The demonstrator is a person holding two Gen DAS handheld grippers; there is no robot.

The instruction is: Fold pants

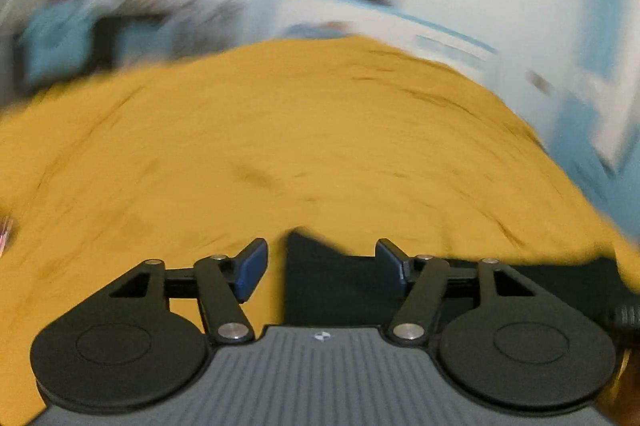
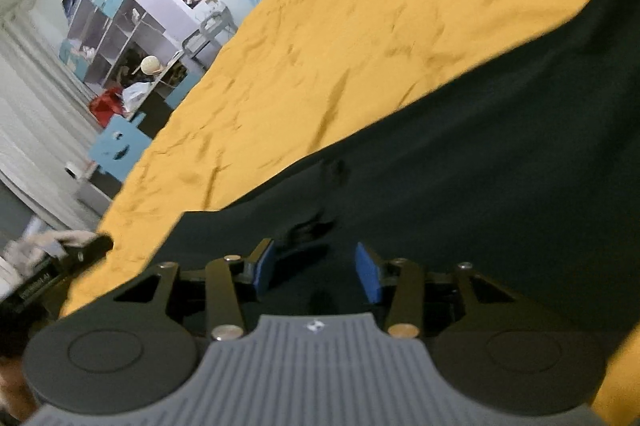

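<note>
One pair of dark pants [image 2: 460, 186] lies spread on a yellow bedspread [image 2: 340, 38], soft and limp, likely light, so it should crease easily and sag unless taken by an edge or corner. The left gripper [image 1: 320, 266] hovers at a corner of the cloth with jaws wide and nothing pinched. The right gripper [image 2: 316, 270] sits over the fabric, jaws partly apart, and no cloth looks clamped between them.
</note>
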